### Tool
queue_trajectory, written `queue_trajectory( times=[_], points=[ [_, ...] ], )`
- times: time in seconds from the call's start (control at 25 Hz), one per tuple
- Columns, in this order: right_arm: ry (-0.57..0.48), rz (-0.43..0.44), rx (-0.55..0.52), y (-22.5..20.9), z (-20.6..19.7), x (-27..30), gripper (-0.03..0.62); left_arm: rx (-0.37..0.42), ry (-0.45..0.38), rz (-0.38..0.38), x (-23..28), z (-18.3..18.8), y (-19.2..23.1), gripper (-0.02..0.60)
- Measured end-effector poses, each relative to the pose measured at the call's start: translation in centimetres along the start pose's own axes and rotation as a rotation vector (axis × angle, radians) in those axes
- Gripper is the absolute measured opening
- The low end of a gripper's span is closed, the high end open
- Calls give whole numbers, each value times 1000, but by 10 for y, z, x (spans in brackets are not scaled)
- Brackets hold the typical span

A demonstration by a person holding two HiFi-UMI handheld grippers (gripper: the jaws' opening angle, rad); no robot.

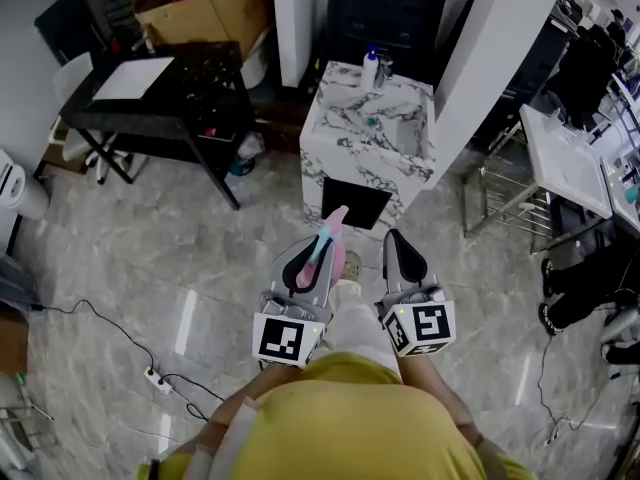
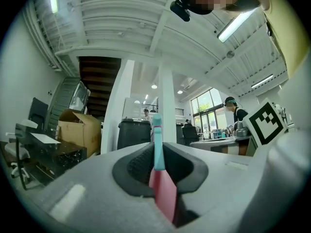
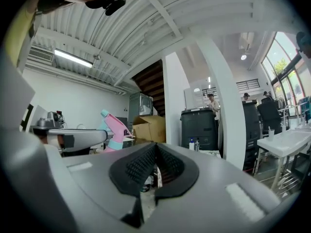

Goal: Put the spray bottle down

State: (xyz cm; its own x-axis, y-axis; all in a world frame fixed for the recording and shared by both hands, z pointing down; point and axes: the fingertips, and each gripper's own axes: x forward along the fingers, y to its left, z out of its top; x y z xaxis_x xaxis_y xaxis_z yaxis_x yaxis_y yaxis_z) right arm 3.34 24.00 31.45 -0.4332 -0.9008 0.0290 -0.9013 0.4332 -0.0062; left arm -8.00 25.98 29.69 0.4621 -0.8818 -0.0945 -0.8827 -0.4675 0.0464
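Observation:
In the head view my left gripper (image 1: 322, 240) is shut on a pink spray bottle (image 1: 337, 226) with a teal head, held level above the floor in front of a marble counter (image 1: 400, 133). The left gripper view shows the bottle's pink body (image 2: 164, 191) and teal part (image 2: 157, 147) pinched between the black pads of the gripper (image 2: 158, 160). My right gripper (image 1: 398, 242) is beside it on the right, shut with nothing in it. In the right gripper view its pads meet at the tip (image 3: 155, 154), and the bottle (image 3: 115, 129) shows to the left.
A small bottle (image 1: 371, 68) stands on the marble counter's back edge. A black table (image 1: 205, 108) with a white sheet (image 1: 133, 78) is at the left, a cardboard box (image 1: 200, 8) behind it. A white table (image 1: 565, 163) is at the right. A power strip (image 1: 155, 378) and cable lie on the floor.

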Motion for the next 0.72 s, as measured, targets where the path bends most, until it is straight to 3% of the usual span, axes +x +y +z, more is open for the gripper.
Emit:
queue_trajectory(
  times=[0.32, 0.72],
  points=[
    [-32, 38, -26, -39, -5, 75, 2, 11, -18, 11, 73, -21, 33, 49],
    [2, 98, -18, -130, -11, 232, 0, 6, -8, 25, 238, -35, 91, 49]
  ],
)
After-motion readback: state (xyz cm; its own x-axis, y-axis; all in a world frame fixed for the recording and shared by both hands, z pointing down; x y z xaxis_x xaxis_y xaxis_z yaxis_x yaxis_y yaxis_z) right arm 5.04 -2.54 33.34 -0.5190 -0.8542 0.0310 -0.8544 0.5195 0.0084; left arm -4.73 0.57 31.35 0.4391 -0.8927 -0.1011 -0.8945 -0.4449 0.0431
